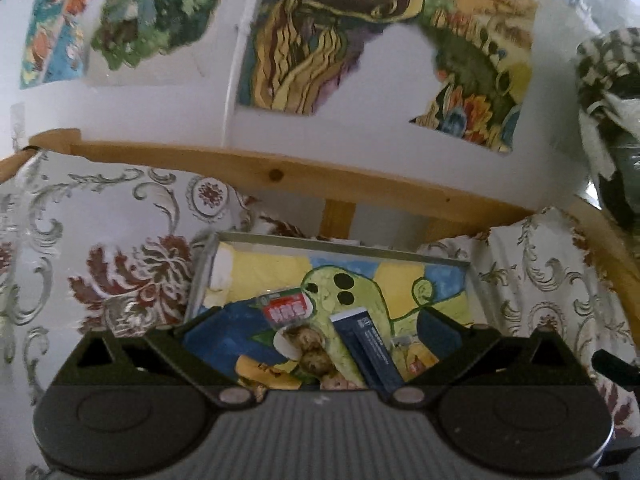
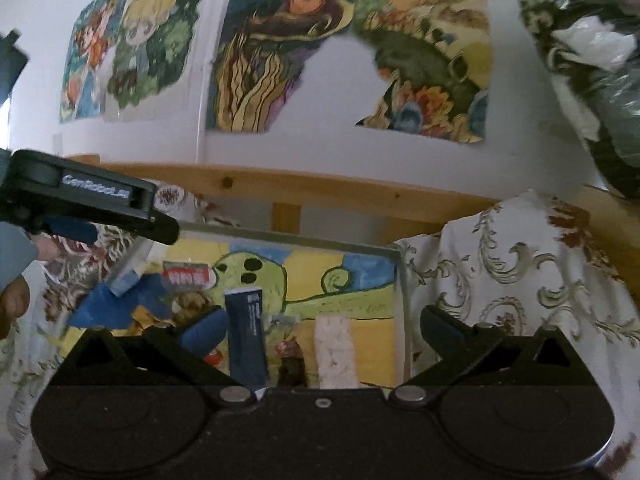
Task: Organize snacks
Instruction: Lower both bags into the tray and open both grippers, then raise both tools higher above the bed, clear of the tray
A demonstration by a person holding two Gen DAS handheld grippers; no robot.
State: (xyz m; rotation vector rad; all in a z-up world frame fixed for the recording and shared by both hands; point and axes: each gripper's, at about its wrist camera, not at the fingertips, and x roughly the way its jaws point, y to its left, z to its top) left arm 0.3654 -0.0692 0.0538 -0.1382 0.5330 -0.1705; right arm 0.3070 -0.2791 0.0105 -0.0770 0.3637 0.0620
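Note:
A painted tray (image 1: pixel 248 264) with a grey rim lies on the patterned cloth and holds several snacks. In the left wrist view I see a red-and-white packet (image 1: pixel 286 310), a dark blue bar (image 1: pixel 366 350) and round cookies (image 1: pixel 310 350). My left gripper (image 1: pixel 320 332) is open and empty above them. In the right wrist view the tray (image 2: pixel 372 280) holds the dark blue bar (image 2: pixel 245 336), a white puffed bar (image 2: pixel 335 354) and the red-and-white packet (image 2: pixel 186 274). My right gripper (image 2: pixel 320 328) is open and empty over the tray. The left gripper (image 2: pixel 132 220) enters from the left.
A floral cloth (image 1: pixel 120 248) covers the surface on both sides of the tray. A wooden rail (image 1: pixel 280 172) runs behind it, below a white wall with colourful pictures (image 1: pixel 320 32). A checkered bundle (image 2: pixel 580 40) hangs at the upper right.

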